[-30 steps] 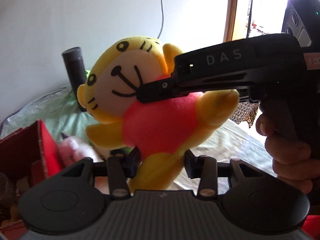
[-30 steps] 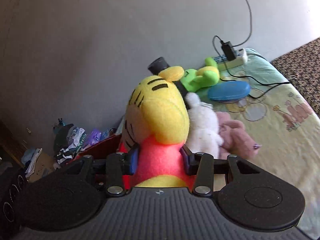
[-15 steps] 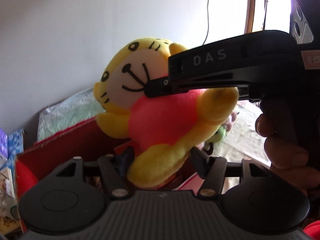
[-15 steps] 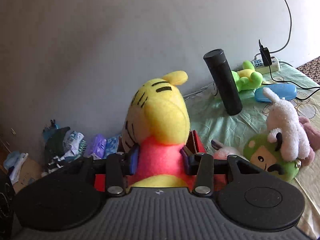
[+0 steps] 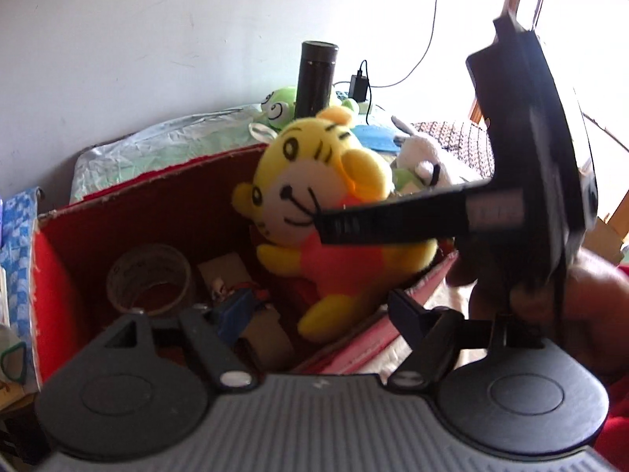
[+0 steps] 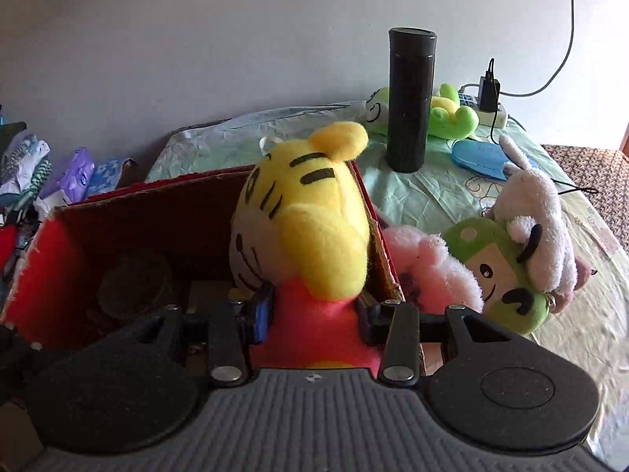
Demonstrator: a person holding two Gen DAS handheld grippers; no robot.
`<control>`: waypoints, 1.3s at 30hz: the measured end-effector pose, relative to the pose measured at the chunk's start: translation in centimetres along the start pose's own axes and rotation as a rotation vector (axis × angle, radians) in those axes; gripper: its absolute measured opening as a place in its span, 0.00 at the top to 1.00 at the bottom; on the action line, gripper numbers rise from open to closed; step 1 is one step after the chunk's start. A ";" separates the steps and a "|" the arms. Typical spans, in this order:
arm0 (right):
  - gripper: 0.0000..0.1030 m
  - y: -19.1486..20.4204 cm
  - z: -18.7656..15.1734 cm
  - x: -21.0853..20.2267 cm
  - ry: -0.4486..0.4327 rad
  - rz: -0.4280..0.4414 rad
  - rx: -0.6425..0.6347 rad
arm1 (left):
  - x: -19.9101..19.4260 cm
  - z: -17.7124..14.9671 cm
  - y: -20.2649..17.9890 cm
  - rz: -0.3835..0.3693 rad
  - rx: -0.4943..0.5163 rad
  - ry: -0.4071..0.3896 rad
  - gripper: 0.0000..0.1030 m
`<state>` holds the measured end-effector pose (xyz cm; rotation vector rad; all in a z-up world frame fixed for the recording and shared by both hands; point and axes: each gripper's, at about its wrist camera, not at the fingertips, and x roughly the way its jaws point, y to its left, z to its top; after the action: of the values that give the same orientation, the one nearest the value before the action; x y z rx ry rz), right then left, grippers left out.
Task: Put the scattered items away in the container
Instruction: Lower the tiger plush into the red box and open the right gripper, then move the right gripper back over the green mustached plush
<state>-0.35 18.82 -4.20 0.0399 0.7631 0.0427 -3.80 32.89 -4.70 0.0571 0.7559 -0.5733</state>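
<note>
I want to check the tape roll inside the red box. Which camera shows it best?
The left wrist view: the tape roll lies lit and whole on the red box floor. The right wrist view shows it only dim, in shadow.

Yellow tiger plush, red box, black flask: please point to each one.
yellow tiger plush (image 6: 314,212): right wrist view, back of head.
red box (image 5: 165,212): left wrist view, inner far wall.
black flask (image 6: 409,98): right wrist view, mid body.

Daylight from window (image 5: 550,8) blown out; box (image 6: 129,212) interior shadowed; fisheye bends edges; slight blur.
</note>
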 end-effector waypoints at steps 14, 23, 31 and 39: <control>0.39 -2.3 0.7 -3.7 -0.123 0.107 0.155 | 2.3 2.3 3.3 -0.101 -0.271 0.043 0.31; 0.73 -4.1 0.5 -3.5 -0.133 0.163 0.235 | 7.8 2.9 5.4 -0.004 -0.502 0.286 0.35; 0.73 -4.8 -0.1 -4.0 -0.149 0.212 0.242 | 9.6 4.7 3.3 0.051 -0.363 0.314 0.35; 0.72 -6.8 -1.2 -6.3 -0.204 0.258 0.232 | 9.3 4.4 3.3 0.089 -0.374 0.295 0.33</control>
<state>-5.54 11.72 -1.09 0.3585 0.5523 0.1922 6.05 30.19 -8.13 -0.1729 1.1318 -0.3341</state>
